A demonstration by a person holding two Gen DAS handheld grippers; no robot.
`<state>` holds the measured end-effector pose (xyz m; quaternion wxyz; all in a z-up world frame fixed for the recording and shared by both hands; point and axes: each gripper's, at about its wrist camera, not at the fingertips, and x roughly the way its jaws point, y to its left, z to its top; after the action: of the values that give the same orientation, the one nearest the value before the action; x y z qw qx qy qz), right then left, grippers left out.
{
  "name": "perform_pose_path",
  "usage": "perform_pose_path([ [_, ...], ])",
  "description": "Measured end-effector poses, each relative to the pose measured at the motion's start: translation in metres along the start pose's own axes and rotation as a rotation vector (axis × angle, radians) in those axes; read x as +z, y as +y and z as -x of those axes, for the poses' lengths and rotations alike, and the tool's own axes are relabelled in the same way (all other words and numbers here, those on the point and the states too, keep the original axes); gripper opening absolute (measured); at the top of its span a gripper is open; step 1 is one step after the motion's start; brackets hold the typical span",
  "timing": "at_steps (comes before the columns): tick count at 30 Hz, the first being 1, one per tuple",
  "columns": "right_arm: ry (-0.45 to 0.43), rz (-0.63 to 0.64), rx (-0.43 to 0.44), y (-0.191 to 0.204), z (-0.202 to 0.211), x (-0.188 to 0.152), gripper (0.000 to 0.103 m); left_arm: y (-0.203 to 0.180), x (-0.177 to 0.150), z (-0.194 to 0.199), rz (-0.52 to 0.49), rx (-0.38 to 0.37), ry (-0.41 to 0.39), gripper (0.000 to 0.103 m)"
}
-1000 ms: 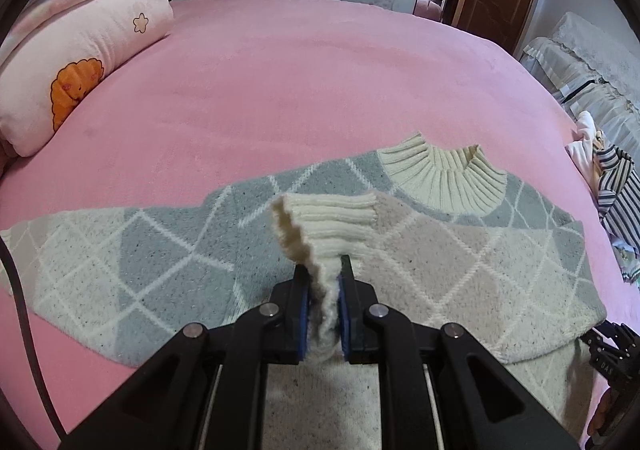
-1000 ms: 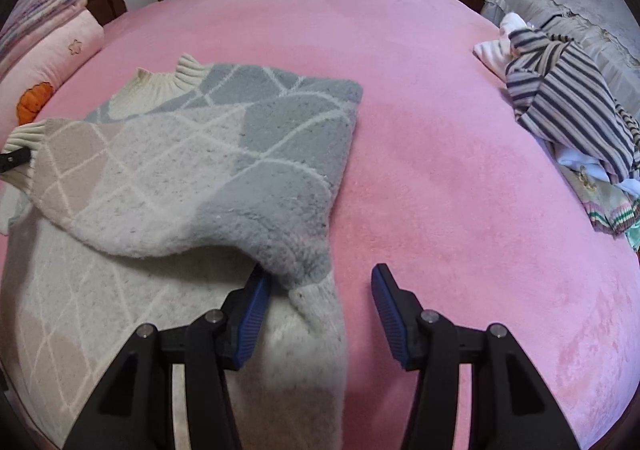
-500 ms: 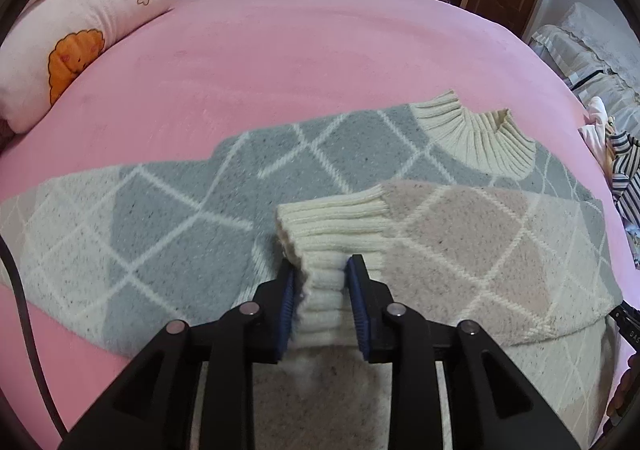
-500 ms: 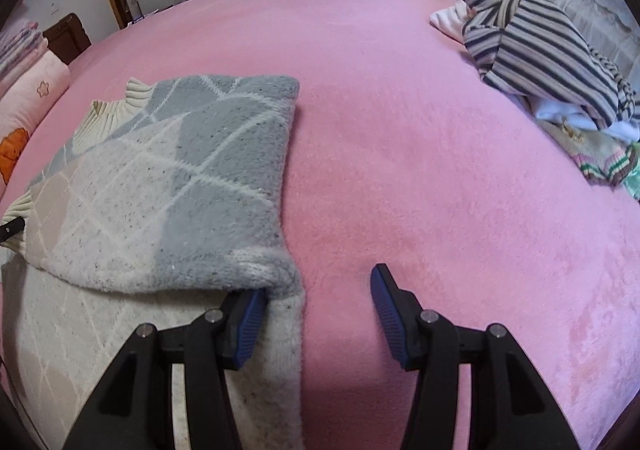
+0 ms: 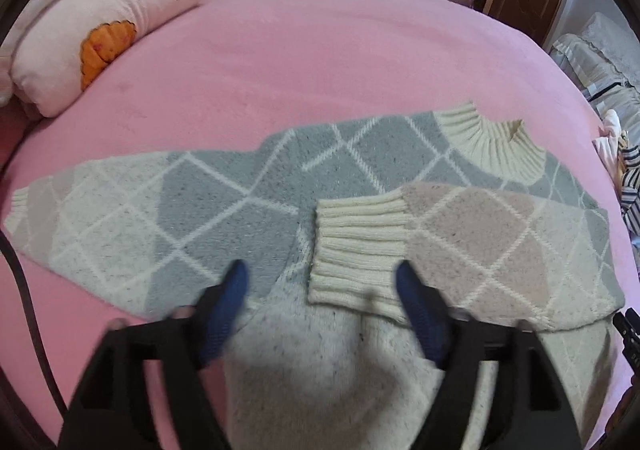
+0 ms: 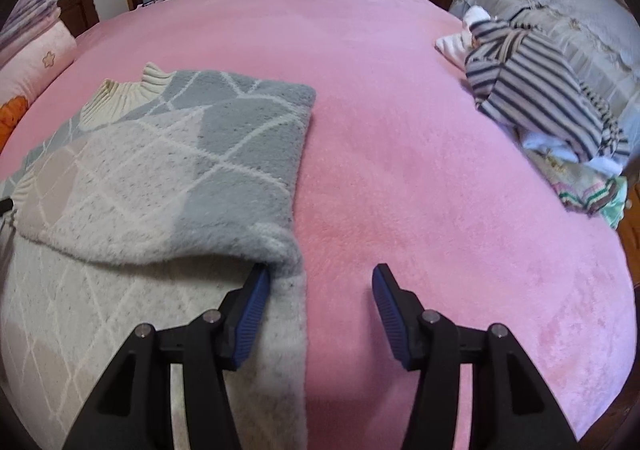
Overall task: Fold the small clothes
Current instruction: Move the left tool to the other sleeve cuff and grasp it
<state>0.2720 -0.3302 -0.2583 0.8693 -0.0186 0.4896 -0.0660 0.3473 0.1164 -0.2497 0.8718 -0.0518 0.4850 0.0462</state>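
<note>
Left gripper [image 5: 320,286] just let go of ribbed cuff [image 5: 358,248], jaws now wide; right gripper [image 6: 316,292] wide too, at fold edge; sweater [image 5: 240,205] mid-bed w/ right sleeve folded across chest, so left sleeve likely next.

The left gripper [image 5: 322,286] hangs low with its blue-padded jaws spread wide and blurred, gripping nothing, while the right gripper [image 6: 318,292] likewise has its jaws wide apart, sharp in view, black arms angled in from the lower frame edge.
</note>
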Motion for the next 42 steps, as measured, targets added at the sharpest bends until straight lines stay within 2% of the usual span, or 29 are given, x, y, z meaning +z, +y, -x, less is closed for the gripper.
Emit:
perform_pose_path([
  [4,-0.044,0.047,-0.001,0.011,0.03,-0.003,0.054,0.004,-0.001,0.047,-0.002,0.014,-0.079,0.088],
  [10,-0.074,0.083,0.042,0.039,0.065,-0.006,0.054,0.013,-0.019,0.101,0.009,0.085,-0.092,0.088],
  [15,-0.097,0.126,0.132,0.082,0.097,-0.006,0.054,0.019,-0.036,0.143,-0.008,0.114,-0.125,0.088],
  [17,-0.104,0.151,0.178,0.104,0.112,-0.006,0.054,0.028,-0.042,0.157,0.0,0.121,-0.129,0.088],
  [24,-0.157,0.257,0.262,0.177,0.158,0.004,0.054,0.075,-0.051,0.193,0.041,0.177,-0.152,0.088],
  [29,-0.194,0.3,0.282,0.218,0.178,0.012,0.054,0.115,-0.053,0.205,0.066,0.239,-0.177,0.088],
  [36,-0.21,0.33,0.308,0.271,0.191,0.021,0.054,0.178,-0.049,0.195,0.128,0.279,-0.152,0.088],
  [42,-0.22,0.362,0.31,0.321,0.187,0.034,0.054,0.26,-0.047,0.173,0.268,0.321,-0.1,0.088],
])
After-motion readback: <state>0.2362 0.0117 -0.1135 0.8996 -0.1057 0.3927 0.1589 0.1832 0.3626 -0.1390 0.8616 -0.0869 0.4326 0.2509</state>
